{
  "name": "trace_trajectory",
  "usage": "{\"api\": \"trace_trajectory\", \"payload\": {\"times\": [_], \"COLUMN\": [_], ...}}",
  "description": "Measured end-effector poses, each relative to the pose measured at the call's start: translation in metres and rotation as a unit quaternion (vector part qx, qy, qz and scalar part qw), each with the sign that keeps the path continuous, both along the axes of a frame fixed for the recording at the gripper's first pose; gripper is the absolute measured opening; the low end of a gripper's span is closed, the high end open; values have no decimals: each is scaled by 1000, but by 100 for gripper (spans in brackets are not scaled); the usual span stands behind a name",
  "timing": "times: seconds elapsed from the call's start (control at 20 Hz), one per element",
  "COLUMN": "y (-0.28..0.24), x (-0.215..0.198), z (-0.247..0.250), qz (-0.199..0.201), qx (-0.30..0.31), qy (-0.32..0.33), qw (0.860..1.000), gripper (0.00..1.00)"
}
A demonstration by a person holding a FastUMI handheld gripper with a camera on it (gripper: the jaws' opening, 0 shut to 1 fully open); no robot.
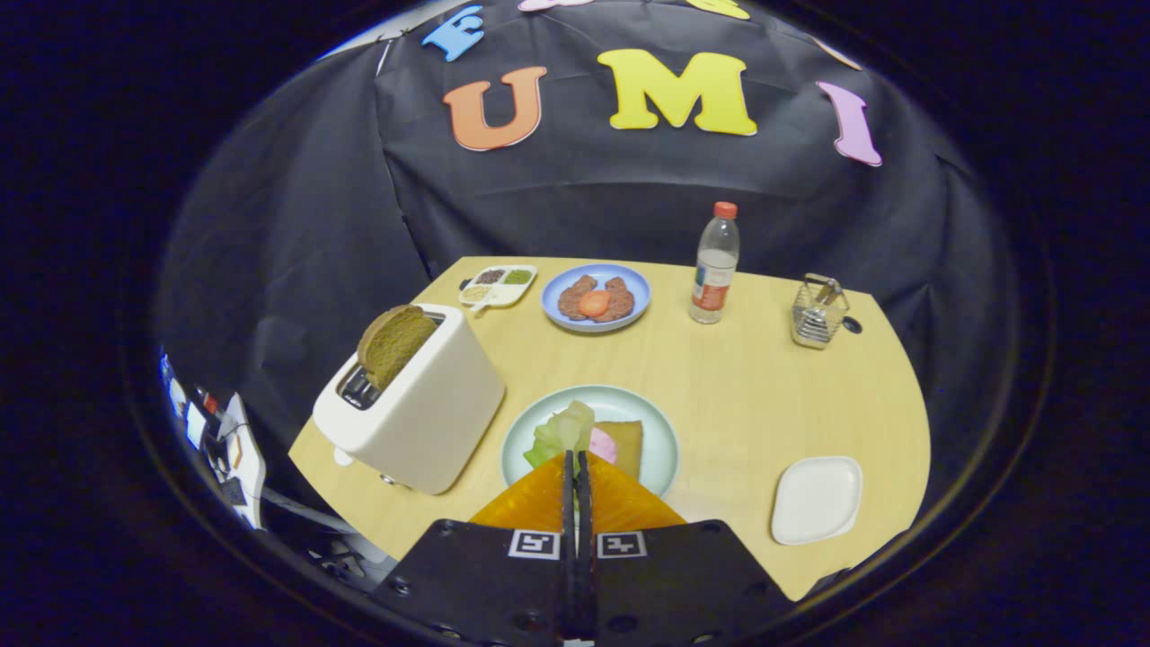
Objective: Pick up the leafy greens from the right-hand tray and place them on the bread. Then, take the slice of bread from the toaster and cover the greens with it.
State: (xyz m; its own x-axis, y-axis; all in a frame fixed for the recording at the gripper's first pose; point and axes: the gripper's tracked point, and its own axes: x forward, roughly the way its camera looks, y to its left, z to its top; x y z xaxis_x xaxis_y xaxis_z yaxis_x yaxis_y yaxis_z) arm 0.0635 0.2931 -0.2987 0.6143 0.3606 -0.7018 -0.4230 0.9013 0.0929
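My gripper (pixel 576 458) is shut, its two fingers pressed together with nothing between them, hanging above the near rim of a pale green plate (pixel 660 449). On that plate lie a slice of bread (pixel 624 442), a pink slice (pixel 600 444) and the leafy greens (pixel 561 431), just ahead of the fingertips. Left of the plate stands a white toaster (pixel 422 404) with a brown slice of bread (pixel 395 343) sticking up out of its slot. A white tray (pixel 816 499) sits bare to the right of the plate.
Farther back on the wooden table (pixel 737 395) stand a blue plate with brown food and an orange piece (pixel 596 298), a small divided dish (pixel 497 284), a plastic bottle with a red cap (pixel 714 265) and a wire holder (pixel 818 313). The table's near edge curves beneath the gripper.
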Motion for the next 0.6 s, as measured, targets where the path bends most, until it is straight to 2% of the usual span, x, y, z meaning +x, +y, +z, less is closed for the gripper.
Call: {"api": "trace_trajectory", "payload": {"times": [0.3, 0.6], "y": [57, 25], "x": [15, 63], "z": [-27, -84], "qz": [2, -49], "qx": [30, -15], "qy": [46, 77], "qw": [999, 996], "gripper": [0, 1]}}
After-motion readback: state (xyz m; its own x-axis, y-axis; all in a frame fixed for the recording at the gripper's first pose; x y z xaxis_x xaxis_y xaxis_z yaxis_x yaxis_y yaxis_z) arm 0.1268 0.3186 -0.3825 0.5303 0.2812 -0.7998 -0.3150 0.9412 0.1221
